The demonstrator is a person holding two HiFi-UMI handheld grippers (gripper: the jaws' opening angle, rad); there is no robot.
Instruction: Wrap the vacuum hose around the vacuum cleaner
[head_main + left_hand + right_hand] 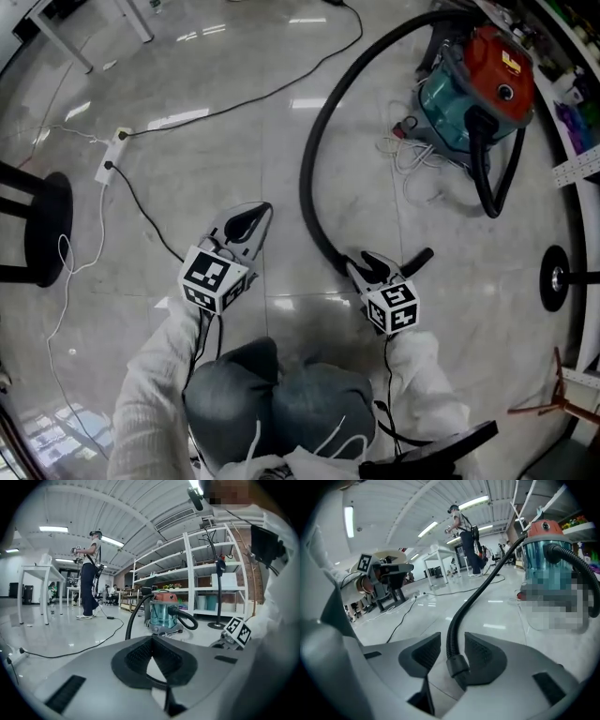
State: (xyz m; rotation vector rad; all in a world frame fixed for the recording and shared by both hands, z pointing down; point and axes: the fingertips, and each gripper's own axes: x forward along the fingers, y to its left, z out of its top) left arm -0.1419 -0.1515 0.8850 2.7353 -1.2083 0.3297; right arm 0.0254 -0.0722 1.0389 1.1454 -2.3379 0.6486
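Right tongs: jaws apart, straddling free end of vacuum hose, not clamping. Left tongs: jaws together, empty, beside right. Hose lies in loose arc on floor ahead, up to vacuum cleaner, well beyond. Judgement: no wrapping done, all winding left.

Workshop hall, metal shelving (stocked), white tables

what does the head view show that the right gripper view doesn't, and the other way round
Head view only: the person's knees and the right hand-held gripper from above, with its marker cube.
Right gripper view only: a standing person far off, ceiling lights, and the cuff of the hose lying between that gripper's parted jaws.
Both: the vacuum cleaner, the hose and the left hand-held gripper.
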